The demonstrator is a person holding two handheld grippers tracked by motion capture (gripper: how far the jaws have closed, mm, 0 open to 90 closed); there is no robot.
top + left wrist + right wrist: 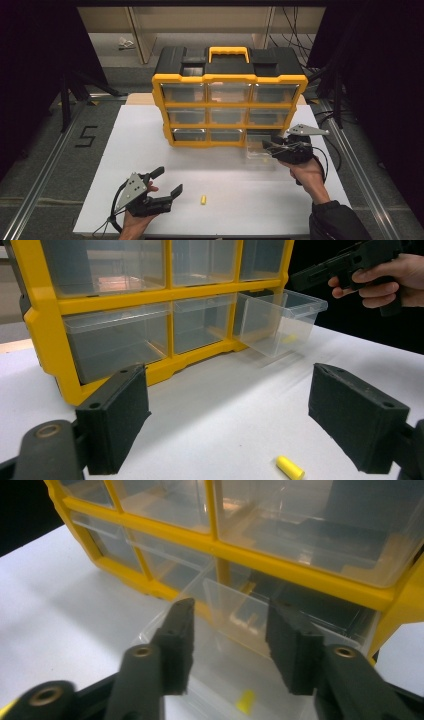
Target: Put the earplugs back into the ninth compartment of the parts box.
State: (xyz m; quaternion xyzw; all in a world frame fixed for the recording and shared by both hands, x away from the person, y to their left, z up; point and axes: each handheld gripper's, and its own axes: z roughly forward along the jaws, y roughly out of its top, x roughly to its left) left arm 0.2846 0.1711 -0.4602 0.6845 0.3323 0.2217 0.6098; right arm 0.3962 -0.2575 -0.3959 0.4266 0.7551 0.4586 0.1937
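A yellow and black drawer cabinet (229, 95) stands at the back of the white table. Its bottom-right clear drawer (260, 150) is pulled out onto the table, with a small yellow piece (245, 701) lying inside. My right gripper (270, 146) hovers over that drawer, open, with nothing between its pads (230, 630). A second yellow piece (203, 200) lies loose on the table near the front. My left gripper (169, 181) is wide open just left of it, and the piece (290, 468) sits low between the jaws (235, 415), nearer the right one.
The white table top (140, 150) stretches left of the cabinet. The other clear drawers (115, 340) are pushed in. Dark stands and cables flank the table, and a "5" mark (86, 136) is on the floor at left.
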